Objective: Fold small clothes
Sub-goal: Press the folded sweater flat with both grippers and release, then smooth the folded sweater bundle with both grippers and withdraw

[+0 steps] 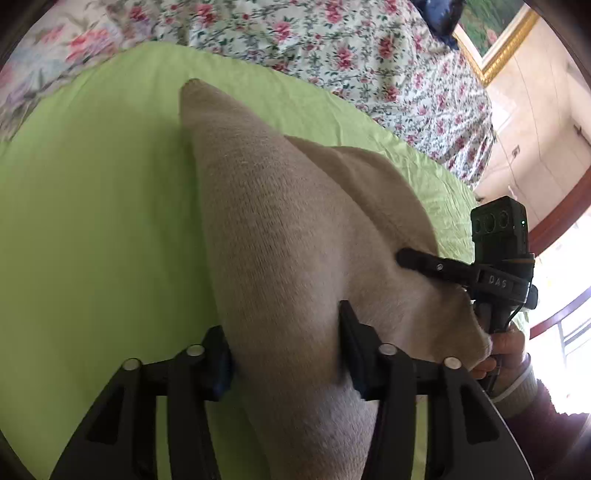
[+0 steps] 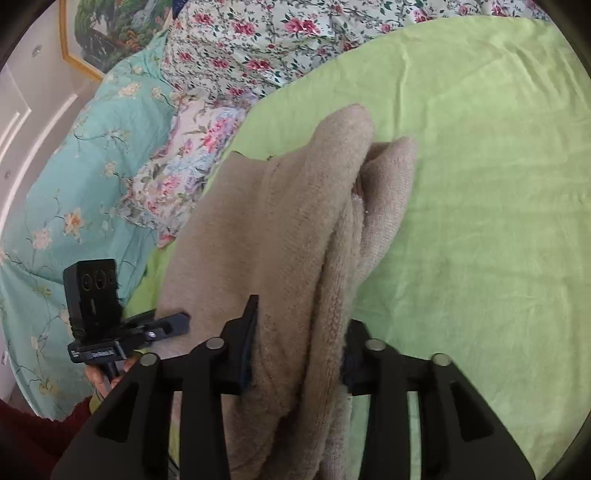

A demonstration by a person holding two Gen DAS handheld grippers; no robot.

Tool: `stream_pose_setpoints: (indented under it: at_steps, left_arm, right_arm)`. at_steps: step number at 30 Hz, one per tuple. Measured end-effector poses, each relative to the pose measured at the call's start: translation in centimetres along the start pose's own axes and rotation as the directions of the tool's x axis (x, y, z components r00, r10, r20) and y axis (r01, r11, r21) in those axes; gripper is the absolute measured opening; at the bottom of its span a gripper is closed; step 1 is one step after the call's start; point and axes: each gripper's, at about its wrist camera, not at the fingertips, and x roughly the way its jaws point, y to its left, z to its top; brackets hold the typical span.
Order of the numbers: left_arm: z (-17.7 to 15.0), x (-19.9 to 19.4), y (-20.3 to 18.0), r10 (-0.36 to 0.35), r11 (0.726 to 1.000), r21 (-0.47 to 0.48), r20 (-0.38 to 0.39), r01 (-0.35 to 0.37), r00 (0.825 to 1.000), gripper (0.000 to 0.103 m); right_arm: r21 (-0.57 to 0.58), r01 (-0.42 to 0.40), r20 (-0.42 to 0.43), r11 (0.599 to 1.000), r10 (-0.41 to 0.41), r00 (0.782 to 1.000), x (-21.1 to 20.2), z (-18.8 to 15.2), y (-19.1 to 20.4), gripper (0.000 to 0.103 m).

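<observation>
A beige knitted garment lies doubled over on a lime-green sheet. My left gripper is shut on its near edge, the cloth bunched between the jaws. My right gripper is shut on another part of the same garment, whose layers run up between its jaws. In the left wrist view the right gripper reaches in from the right, pinching the cloth. In the right wrist view the left gripper holds the garment's left edge. Both hold the cloth a little above the sheet.
A floral quilt lies bunched behind the green sheet. A turquoise flowered cover lies to the left in the right wrist view. A gold-framed picture hangs on the wall. A window and wooden trim are at the right.
</observation>
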Motion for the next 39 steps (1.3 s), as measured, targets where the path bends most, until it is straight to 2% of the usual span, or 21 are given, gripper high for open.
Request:
stream_pose_setpoints:
  at_steps: [1, 3, 7, 8, 11, 12, 14, 15, 16, 17, 19, 20, 22, 25, 28, 30, 32, 33, 34, 36, 39]
  left_arm:
    - [-0.2, -0.2, 0.2, -0.001, 1.000, -0.007, 0.005, 0.001, 1.000, 0.058]
    - [-0.3, -0.8, 0.2, 0.019, 1.000, -0.012, 0.029, -0.019, 0.999, 0.062]
    - [-0.2, -3.5, 0.1, 0.094, 0.996, -0.024, 0.112, -0.091, 0.989, 0.065]
    - [0.1, -4.4, -0.1, 0.127, 0.992, -0.024, 0.149, -0.125, 0.981, 0.065]
    - [0.9, -5.2, -0.9, 0.172, 0.985, -0.011, 0.206, -0.174, 0.963, 0.062]
    - [1.1, -5.1, -1.2, 0.179, 0.983, -0.001, 0.208, -0.183, 0.962, 0.059]
    - [1.3, -4.5, -1.7, 0.185, 0.981, 0.025, 0.199, -0.193, 0.963, 0.038]
    - [1.3, -4.0, -2.1, 0.190, 0.979, 0.039, 0.187, -0.200, 0.964, 0.033]
    - [1.3, -3.6, -2.4, 0.193, 0.977, 0.050, 0.180, -0.205, 0.964, 0.023]
    - [1.2, -3.3, -3.0, 0.201, 0.974, 0.067, 0.181, -0.216, 0.963, 0.022]
    - [0.5, -3.6, -3.8, 0.194, 0.970, 0.107, 0.194, -0.218, 0.961, 0.022]
    - [0.2, -3.7, -4.0, 0.184, 0.970, 0.125, 0.195, -0.210, 0.963, 0.022]
    - [-0.6, -3.4, -4.2, 0.191, 0.964, 0.149, 0.184, -0.219, 0.964, 0.022]
    - [-1.2, -2.5, -4.7, 0.204, 0.957, 0.173, 0.171, -0.233, 0.964, 0.023]
    - [-1.4, -1.6, -5.4, 0.252, 0.939, 0.196, 0.168, -0.283, 0.953, 0.023]
    - [-1.9, -1.2, -5.9, 0.287, 0.921, 0.218, 0.175, -0.322, 0.942, 0.023]
    - [-2.4, -1.0, -6.8, 0.331, 0.891, 0.260, 0.189, -0.372, 0.925, 0.024]
    - [-2.5, -1.2, -7.1, 0.337, 0.884, 0.274, 0.189, -0.379, 0.922, 0.024]
    - [-2.5, -1.7, -7.1, 0.321, 0.893, 0.269, 0.186, -0.362, 0.929, 0.025]
    - [-1.9, -3.3, -6.7, 0.239, 0.934, 0.226, 0.183, -0.277, 0.954, 0.026]
    - [-1.3, -5.3, -6.6, 0.129, 0.966, 0.192, 0.212, -0.171, 0.969, 0.026]
  right_arm:
    - [-0.001, 0.025, -0.005, 1.000, -0.025, 1.000, -0.3, 0.0, 0.1, 0.058]
    - [-0.004, 0.086, 0.021, 0.996, -0.086, 0.996, -1.5, 0.4, 0.3, 0.064]
    - [0.002, 0.126, 0.153, 0.992, -0.125, 0.980, -4.7, 2.3, 0.8, 0.064]
    - [-0.002, 0.128, 0.158, 0.992, -0.126, 0.979, -4.6, 3.1, 1.1, 0.062]
    - [0.006, 0.168, 0.096, 0.986, -0.168, 0.981, -1.8, 5.3, 1.5, 0.040]
    - [0.013, 0.175, 0.057, 0.984, -0.176, 0.983, -0.7, 5.7, 1.4, 0.015]
    - [0.001, 0.184, 0.054, 0.983, -0.184, 0.981, -0.1, 5.9, 2.1, 0.011]
    - [-0.010, 0.160, 0.081, 0.987, -0.158, 0.984, -0.7, 5.7, 2.5, 0.009]
    - [-0.029, 0.106, 0.131, 0.994, -0.101, 0.986, -2.3, 5.4, 3.4, 0.009]
    - [-0.049, 0.089, 0.176, 0.995, -0.080, 0.981, -3.8, 4.8, 4.0, 0.009]
    - [-0.065, 0.151, 0.203, 0.986, -0.135, 0.970, -5.4, 4.0, 3.8, 0.009]
    - [-0.050, 0.197, 0.192, 0.979, -0.184, 0.964, -5.4, 3.5, 2.8, 0.009]
    - [0.011, 0.220, 0.139, 0.975, -0.220, 0.966, -4.1, 3.1, 0.4, 0.008]
    - [0.013, 0.268, 0.081, 0.963, -0.268, 0.960, -1.6, 3.0, -1.5, 0.008]
    - [0.014, 0.305, 0.063, 0.952, -0.306, 0.950, -0.4, 3.0, -2.1, 0.009]
    - [0.032, 0.340, 0.069, 0.940, -0.342, 0.937, -1.2, 3.1, -1.8, 0.022]
    - [0.051, 0.374, 0.084, 0.926, -0.377, 0.922, -2.4, 3.2, -1.3, 0.023]
    - [0.060, 0.369, 0.121, 0.927, -0.374, 0.919, -3.9, 3.1, -0.4, 0.023]
    - [0.062, 0.349, 0.148, 0.935, -0.354, 0.923, -4.6, 3.0, 0.4, 0.023]
    - [0.056, 0.267, 0.205, 0.962, -0.273, 0.940, -6.0, 2.7, 2.8, 0.023]
    - [0.062, 0.116, 0.221, 0.991, -0.127, 0.967, -5.2, 2.1, 5.1, 0.024]
